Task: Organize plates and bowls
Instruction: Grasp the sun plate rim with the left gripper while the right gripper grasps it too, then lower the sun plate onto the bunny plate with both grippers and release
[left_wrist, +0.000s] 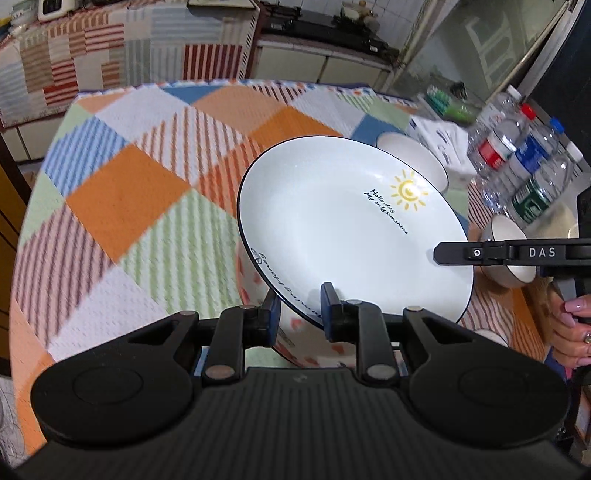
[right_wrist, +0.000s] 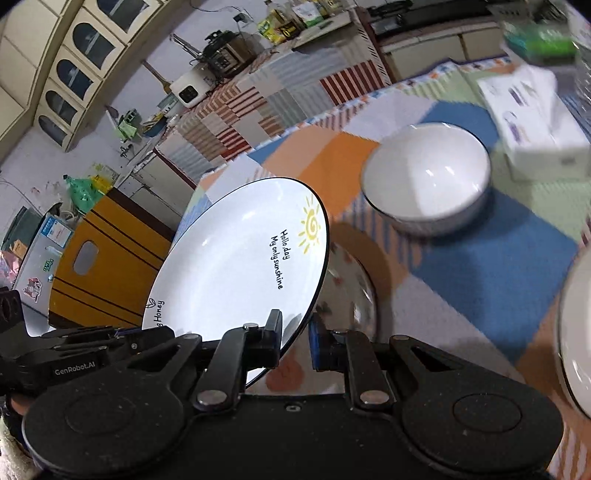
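A white plate with a black rim, a yellow sun and black writing (left_wrist: 343, 229) is held tilted above the table. My left gripper (left_wrist: 301, 310) is shut on its near rim. My right gripper (right_wrist: 295, 339) is shut on its opposite rim, and shows in the left wrist view as a black finger (left_wrist: 480, 253) across the plate's right edge. The plate also shows in the right wrist view (right_wrist: 236, 273). Under it lies a white dish with orange marks (right_wrist: 343, 280). A white bowl (right_wrist: 428, 177) stands behind on the checked cloth. Another white bowl (left_wrist: 511, 240) stands at the right.
Several water bottles (left_wrist: 517, 155) stand at the table's right edge. A white box (right_wrist: 532, 110) lies behind the bowl. The checked tablecloth (left_wrist: 147, 192) covers the table. A yellow cabinet (right_wrist: 103, 266) stands beyond the table's left edge.
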